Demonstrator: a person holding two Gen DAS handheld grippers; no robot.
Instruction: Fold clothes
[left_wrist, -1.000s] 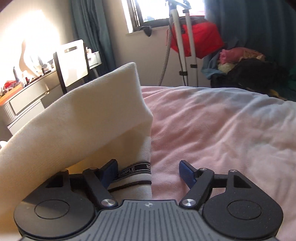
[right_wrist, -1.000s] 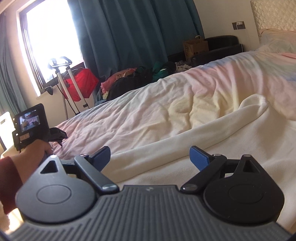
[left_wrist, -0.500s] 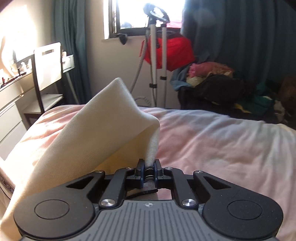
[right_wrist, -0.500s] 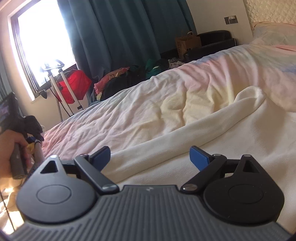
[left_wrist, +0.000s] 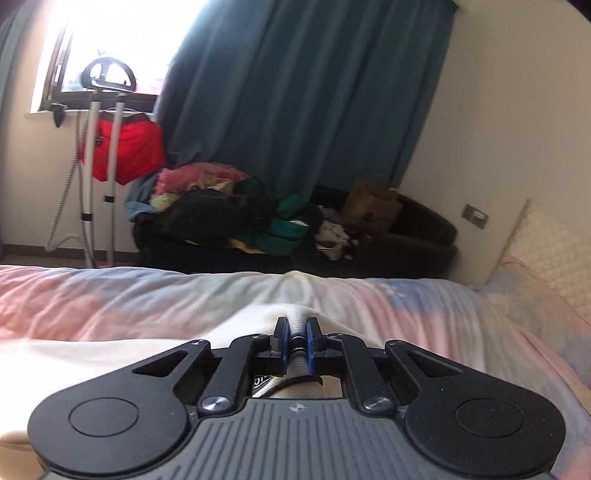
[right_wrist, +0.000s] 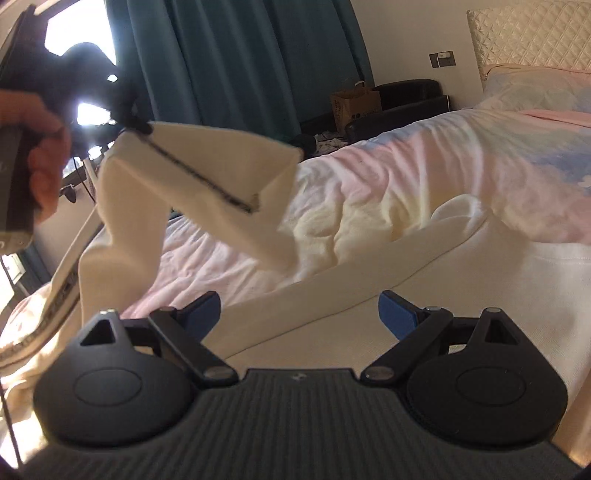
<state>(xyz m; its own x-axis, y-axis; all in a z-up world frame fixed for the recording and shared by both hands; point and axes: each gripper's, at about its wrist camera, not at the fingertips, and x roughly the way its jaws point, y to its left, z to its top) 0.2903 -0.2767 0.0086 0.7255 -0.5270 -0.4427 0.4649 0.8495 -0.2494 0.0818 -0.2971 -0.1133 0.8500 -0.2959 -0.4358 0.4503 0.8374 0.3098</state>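
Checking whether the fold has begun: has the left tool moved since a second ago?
Yes. The left tool, shut on the cream garment, has swung right: the steamer stand slid from the view's centre to its left edge.

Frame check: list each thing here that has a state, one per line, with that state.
left tool: shut on the cream garment.
right tool: open, holding nothing, above cloth lying on the bed.
cream garment: one end lifted off the bed by the left tool, the rest lying flat.
bed cover: wrinkled, spread under the garment.
curtain: drawn aside, window partly uncovered.
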